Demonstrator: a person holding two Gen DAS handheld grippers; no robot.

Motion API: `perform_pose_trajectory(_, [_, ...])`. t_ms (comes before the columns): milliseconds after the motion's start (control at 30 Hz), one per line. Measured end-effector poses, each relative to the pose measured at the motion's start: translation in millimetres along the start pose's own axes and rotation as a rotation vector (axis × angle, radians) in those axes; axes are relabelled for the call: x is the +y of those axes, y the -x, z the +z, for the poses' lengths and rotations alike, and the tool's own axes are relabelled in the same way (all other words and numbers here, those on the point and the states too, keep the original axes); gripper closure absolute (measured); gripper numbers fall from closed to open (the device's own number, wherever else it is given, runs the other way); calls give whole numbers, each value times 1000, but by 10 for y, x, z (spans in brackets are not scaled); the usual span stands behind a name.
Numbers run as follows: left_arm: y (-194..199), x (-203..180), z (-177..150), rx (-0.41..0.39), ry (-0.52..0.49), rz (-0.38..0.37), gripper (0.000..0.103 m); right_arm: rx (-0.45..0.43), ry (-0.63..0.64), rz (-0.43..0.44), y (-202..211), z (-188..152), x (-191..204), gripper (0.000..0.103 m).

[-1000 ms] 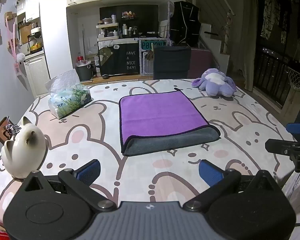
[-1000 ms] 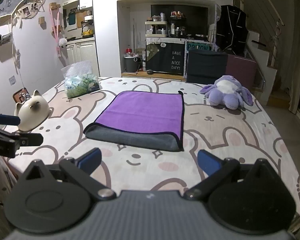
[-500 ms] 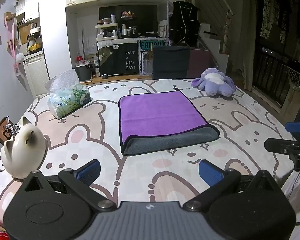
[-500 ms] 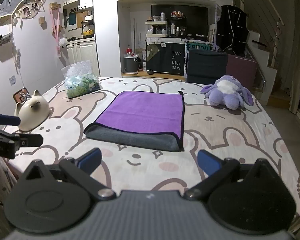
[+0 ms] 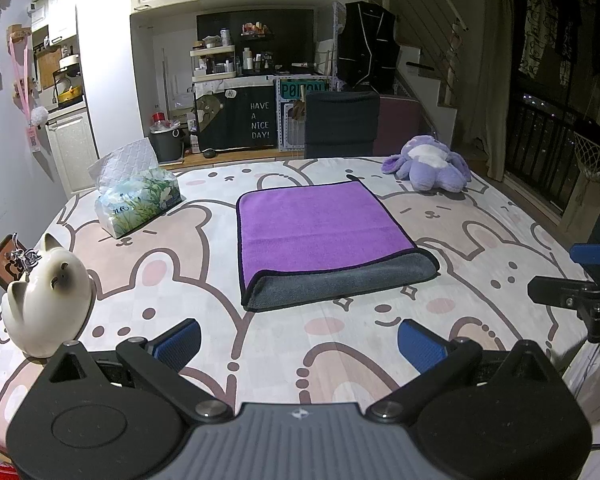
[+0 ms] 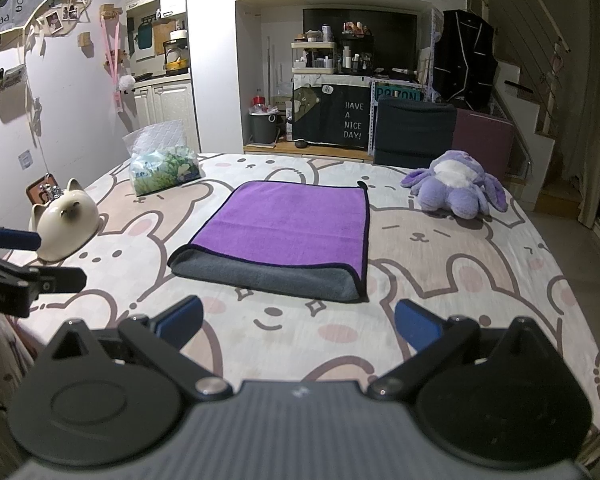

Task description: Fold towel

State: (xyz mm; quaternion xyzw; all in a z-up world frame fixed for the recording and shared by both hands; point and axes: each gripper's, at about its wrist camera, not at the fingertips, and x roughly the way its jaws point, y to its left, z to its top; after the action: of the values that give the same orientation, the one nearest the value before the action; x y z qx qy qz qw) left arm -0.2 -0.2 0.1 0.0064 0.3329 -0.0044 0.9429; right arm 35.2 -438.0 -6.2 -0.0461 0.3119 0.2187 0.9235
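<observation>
Towel already folded once, flat at twelve o'clock on worktop. Left hand-held gripper and right hand-held gripper wide, empty, well back. Possibly another fold left.

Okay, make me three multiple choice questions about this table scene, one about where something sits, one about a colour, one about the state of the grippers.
1. Where is the purple plush rabbit toy?
A. far right of the table
B. on the towel
C. beside the cat figurine

2. What colour is the folded microfibre towel's underside?
A. white
B. grey
C. green

3. How are the left gripper and right gripper?
A. both open, empty
B. both clamping the towel
C. one holding the tissue pack

Answers: A, it lies beyond the towel's right corner; B, a grey band shows along the near edge; A, blue pads stand apart over bare tablecloth.
</observation>
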Motion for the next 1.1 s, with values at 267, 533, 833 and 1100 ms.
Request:
perform_pose_trajectory(267, [1,-1,0,0,0,0,0,1,0,0,-2,1,0,1])
perform_pose_trajectory(533, [0,-1,0,1,-1,0,0,1,0,0,-2,1,0,1])
perform_pose_trajectory(833, [0,-5,-1,2,-4,-2,0,2,0,0,-8,1,1,1])
perform_pose_trajectory(1100, [-5,-16,-1,2,-5,-5,0,3,-2,0,-4,-1,1,1])
